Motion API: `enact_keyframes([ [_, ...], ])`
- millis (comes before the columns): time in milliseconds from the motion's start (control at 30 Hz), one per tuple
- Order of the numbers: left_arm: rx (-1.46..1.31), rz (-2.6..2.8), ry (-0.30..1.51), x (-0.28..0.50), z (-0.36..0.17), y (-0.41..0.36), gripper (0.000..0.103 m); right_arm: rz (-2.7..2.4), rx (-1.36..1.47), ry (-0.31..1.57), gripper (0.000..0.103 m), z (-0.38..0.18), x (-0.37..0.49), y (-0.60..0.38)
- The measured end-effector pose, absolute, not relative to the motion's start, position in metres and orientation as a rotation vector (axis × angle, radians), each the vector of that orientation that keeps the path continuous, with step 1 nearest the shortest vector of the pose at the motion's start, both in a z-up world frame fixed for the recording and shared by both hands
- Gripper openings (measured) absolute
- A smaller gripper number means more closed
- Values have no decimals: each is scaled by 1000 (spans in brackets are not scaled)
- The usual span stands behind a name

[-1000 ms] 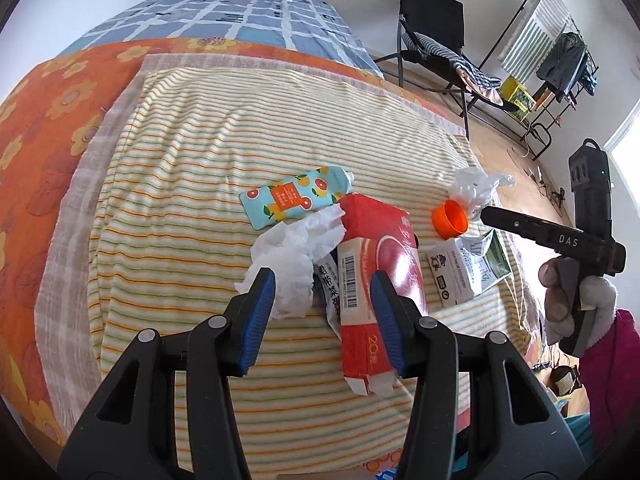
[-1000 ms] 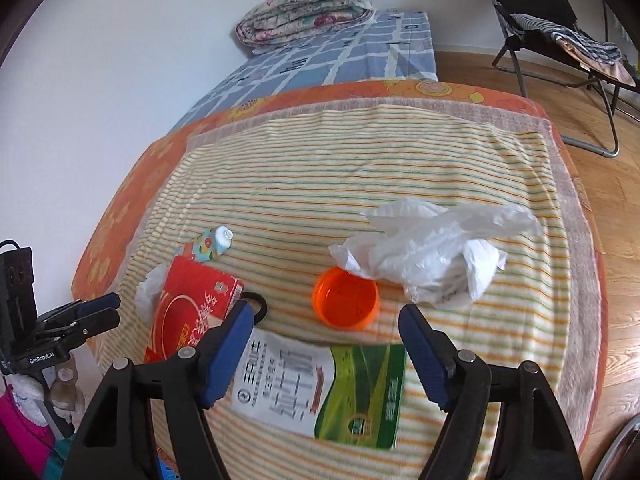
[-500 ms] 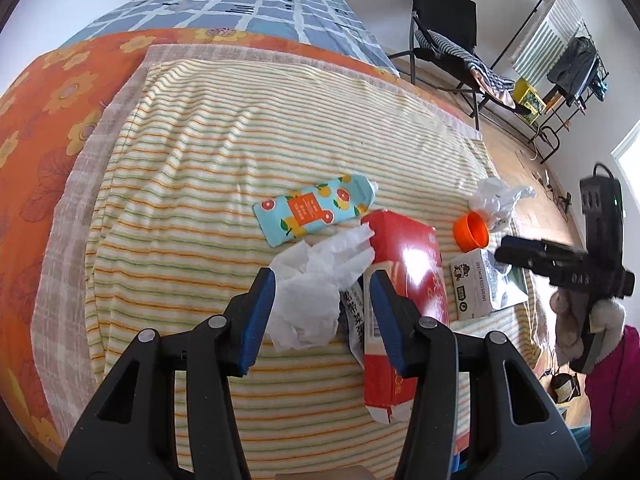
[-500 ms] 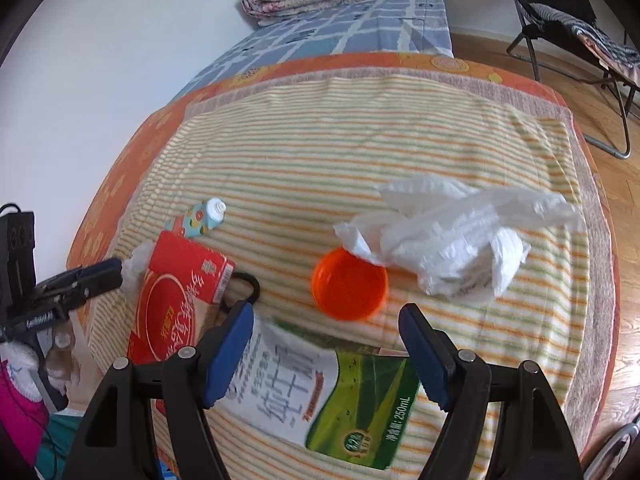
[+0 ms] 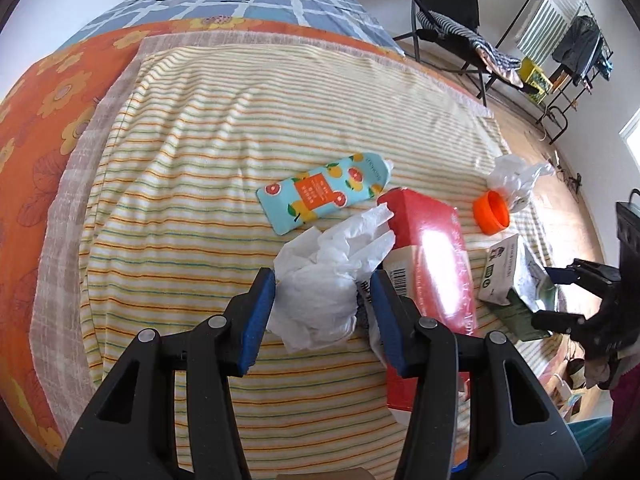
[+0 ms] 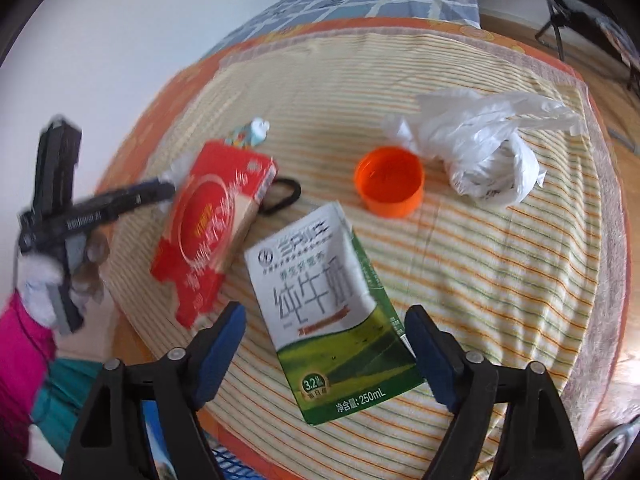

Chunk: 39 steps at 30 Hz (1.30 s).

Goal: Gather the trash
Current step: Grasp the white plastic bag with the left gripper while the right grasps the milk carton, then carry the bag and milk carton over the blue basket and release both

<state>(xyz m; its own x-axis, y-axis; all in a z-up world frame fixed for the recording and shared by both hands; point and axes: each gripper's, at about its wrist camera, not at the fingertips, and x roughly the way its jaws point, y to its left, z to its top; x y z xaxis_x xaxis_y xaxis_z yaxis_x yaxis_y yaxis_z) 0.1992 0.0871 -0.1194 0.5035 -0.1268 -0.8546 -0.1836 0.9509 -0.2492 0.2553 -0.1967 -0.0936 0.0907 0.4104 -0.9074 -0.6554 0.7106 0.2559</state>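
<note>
Left wrist view looks down on a yellow-and-orange striped towel spread over a bed, with the red rectangular cardboard carton as the landmark among the trash. Just left of the carton, touching its near corner, lies a crumpled white tissue; the left gripper stands partly apart with the tissue between its blue pads, and whether the pads press on it cannot be told. Beyond the carton lies a flat light-blue pouch printed with orange fruit, close to the carton's far end. Right of the carton sit a round orange plastic cap and, past it, a knotted white plastic bag. Near the carton's right side, towards the camera in the right wrist view, lies a flattened green-and-white milk carton. The right gripper has just been opening and stands wide, its pads either side of the milk carton's lower half without touching it.
</note>
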Motion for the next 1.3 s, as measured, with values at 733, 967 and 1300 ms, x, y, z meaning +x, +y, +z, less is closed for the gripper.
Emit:
enact_keyframes([
  [733,-299,64,993,185,-100,92,26,684,-494,1137,71,-105,229,-174],
  [967,-287,54,959,171,-85,90,26,684,-446,1116,62,-93,220,-181],
  [1300,-304,-3,916,138,-58,80,26,683,-364,1074,61,-65,203,-193],
])
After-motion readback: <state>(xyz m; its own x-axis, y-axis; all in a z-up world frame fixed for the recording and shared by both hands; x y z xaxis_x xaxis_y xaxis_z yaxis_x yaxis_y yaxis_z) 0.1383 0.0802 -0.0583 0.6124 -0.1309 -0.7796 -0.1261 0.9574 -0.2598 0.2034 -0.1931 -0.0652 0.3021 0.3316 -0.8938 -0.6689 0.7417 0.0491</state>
